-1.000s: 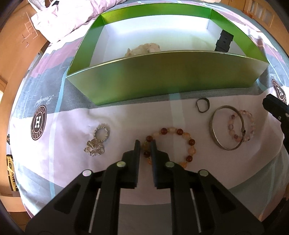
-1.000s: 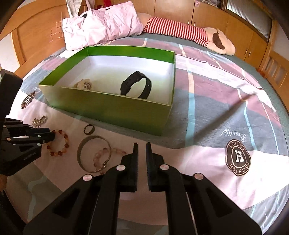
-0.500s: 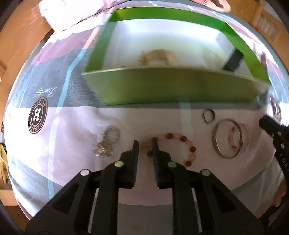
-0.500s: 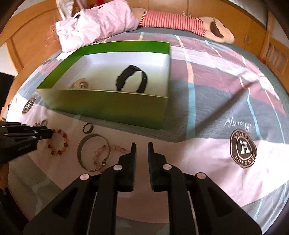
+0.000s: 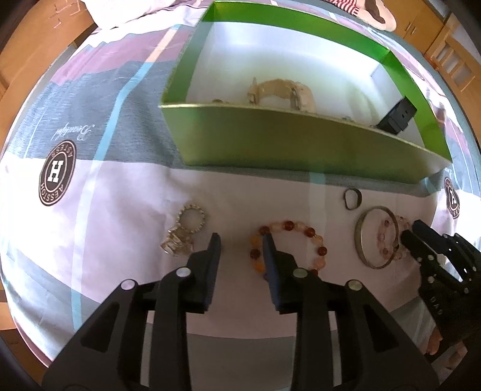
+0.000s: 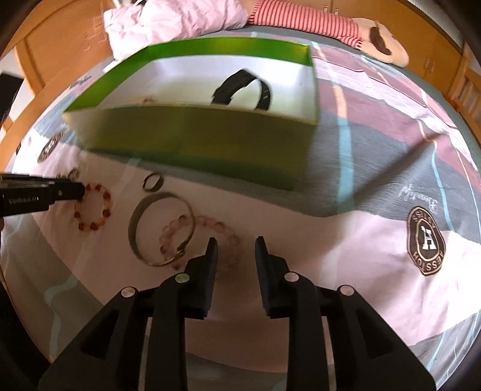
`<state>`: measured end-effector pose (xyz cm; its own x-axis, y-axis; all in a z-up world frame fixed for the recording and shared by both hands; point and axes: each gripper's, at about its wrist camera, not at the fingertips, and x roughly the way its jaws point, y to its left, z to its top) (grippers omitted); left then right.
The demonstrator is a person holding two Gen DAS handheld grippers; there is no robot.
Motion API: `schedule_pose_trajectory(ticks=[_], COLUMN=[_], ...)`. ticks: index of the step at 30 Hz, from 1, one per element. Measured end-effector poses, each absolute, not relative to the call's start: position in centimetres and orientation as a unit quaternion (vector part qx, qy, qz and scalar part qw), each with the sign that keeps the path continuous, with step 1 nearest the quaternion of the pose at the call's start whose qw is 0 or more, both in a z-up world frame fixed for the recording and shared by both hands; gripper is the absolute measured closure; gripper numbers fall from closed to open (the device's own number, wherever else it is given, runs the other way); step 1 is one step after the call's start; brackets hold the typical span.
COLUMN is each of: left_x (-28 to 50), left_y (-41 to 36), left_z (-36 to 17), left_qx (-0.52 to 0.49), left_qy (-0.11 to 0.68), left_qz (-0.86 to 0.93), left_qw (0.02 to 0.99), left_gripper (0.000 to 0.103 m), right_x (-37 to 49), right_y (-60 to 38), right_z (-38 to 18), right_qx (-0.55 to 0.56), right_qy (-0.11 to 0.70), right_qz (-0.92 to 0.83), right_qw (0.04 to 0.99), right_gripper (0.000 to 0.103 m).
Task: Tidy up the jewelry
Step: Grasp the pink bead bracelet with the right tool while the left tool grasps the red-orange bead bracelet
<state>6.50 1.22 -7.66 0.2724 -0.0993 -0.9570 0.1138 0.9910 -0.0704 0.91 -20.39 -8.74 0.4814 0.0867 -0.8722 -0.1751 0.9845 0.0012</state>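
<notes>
A green box [image 5: 300, 144] with a white inside stands on the bedspread; it shows in the right wrist view [image 6: 195, 135] too. It holds a cream bracelet [image 5: 282, 91] and a black band [image 6: 240, 90]. In front lie an amber bead bracelet [image 5: 288, 245], a silver crystal bracelet [image 5: 185, 231], a small dark ring [image 5: 351, 198], a metal bangle [image 5: 375, 237] and a pink bead bracelet [image 6: 198, 231]. My left gripper [image 5: 242, 237] is open, its right finger over the amber bracelet's left edge. My right gripper [image 6: 236, 240] is open, at the pink bracelet's right side.
A pink pillow [image 6: 168, 21] and a striped plush toy [image 6: 330, 27] lie at the far end of the bed. Wooden cabinets [image 6: 436, 45] stand behind. The bedspread [image 6: 390, 180] stretches to the right of the box.
Both grippers have opened from nearly shut. The left one moved closer to the amber bracelet; the right one came down toward the pink bracelet and bangle.
</notes>
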Motion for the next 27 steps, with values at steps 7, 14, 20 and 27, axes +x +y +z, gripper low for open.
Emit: schedule_pose_trajectory(ticks=[7,14,20,27], left_x=[6.1,5.7,6.1,6.1], left_y=[-0.2,-0.6,-0.3,-0.6], left_z=[-8.5,-8.9,-9.0,-8.7], left_qx=[0.019,0.018,0.015,0.019], left_qy=[0.602,0.604,0.605,0.604], left_qz=[-0.071,-0.072,-0.074,-0.074], left_qw=[0.795,0.794,0.793,0.793], left_gripper=[0.065,0.064,0.063,0.061], right_x=[0.8,1.2,0.9,1.5], right_y=[-20.1,-22.5,-26.1,-26.3], right_z=[-8.6,-6.0,-3.4,-4.7], right_qx=[-0.05,-0.06,0.04,0.006], right_qy=[0.505,0.486,0.449,0.489], right_qz=[0.088,0.039,0.062,0.02], right_qw=[0.857,0.871,0.891,0.872], right_gripper=[0.095,0.096,0.096,0.096])
